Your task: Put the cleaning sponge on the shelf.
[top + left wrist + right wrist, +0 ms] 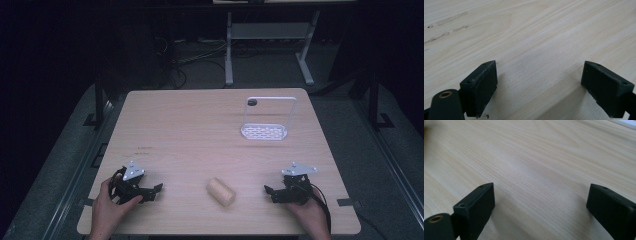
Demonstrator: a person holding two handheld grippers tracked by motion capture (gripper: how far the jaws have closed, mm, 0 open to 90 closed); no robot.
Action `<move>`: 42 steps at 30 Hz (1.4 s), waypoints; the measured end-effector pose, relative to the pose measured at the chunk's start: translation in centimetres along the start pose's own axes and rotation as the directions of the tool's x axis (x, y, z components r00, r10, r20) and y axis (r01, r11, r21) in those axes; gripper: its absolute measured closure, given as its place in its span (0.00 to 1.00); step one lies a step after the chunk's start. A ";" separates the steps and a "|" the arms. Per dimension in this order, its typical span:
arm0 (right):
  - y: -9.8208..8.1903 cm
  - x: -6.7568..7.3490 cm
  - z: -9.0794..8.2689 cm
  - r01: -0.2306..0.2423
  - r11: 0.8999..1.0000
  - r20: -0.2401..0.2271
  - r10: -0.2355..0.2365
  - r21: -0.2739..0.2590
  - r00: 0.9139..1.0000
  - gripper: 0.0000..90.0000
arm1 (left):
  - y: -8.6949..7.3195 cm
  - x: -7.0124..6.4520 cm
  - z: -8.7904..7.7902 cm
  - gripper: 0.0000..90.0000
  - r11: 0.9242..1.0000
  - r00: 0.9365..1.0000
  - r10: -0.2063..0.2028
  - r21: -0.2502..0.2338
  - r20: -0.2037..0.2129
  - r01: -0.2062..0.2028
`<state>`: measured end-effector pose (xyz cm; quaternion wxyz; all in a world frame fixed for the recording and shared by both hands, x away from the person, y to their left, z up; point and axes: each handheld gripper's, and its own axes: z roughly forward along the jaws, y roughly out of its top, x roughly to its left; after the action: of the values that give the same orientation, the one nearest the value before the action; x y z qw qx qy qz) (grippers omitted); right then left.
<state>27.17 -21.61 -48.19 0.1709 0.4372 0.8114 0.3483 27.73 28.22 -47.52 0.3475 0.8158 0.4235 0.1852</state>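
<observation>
Step in hand: start of the work, judged from the layout; neither tool touches anything yet.
Left tool [150,192]: rests low at the near left of the counter, jaws standing wide apart with only bare wood between them.
Right tool [274,194]: rests low at the near right, jaws likewise spread wide, nothing between them.
Task's thing: a short pale beige cylinder [221,192], matte and soft-looking like a roll or foam block, lies on its side on the pale wood-grain counter [190,130], between the two tools and apart from both.
Other thing: a white perforated oval tray with a tall wire loop handle [265,131] stands at the far right, well apart.
Next move: likely one tool swings inward, jaws straddling the cylinder's round flanks, then closes gently.
</observation>
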 end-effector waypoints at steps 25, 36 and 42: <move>1.3 0.3 -0.9 -0.012 1.000 -0.033 0.012 -0.003 0.999 0.09 | 0.0 0.0 0.0 0.14 1.000 1.000 0.000 0.000 0.000 0.000; 2.5 1.3 -1.1 -0.001 1.000 -0.069 0.000 -0.026 0.998 0.09 | 0.0 0.0 0.0 0.14 1.000 1.000 -0.001 -0.001 0.000 0.001; 3.4 1.8 -0.7 0.016 1.000 -0.084 -0.018 -0.022 0.996 0.09 | 0.0 0.0 0.0 0.14 1.000 1.000 -0.001 -0.001 0.000 0.001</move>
<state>27.75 -19.12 -45.25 0.1442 0.4135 0.8176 0.3737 27.74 28.23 -47.52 0.3480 0.8155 0.4238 0.1853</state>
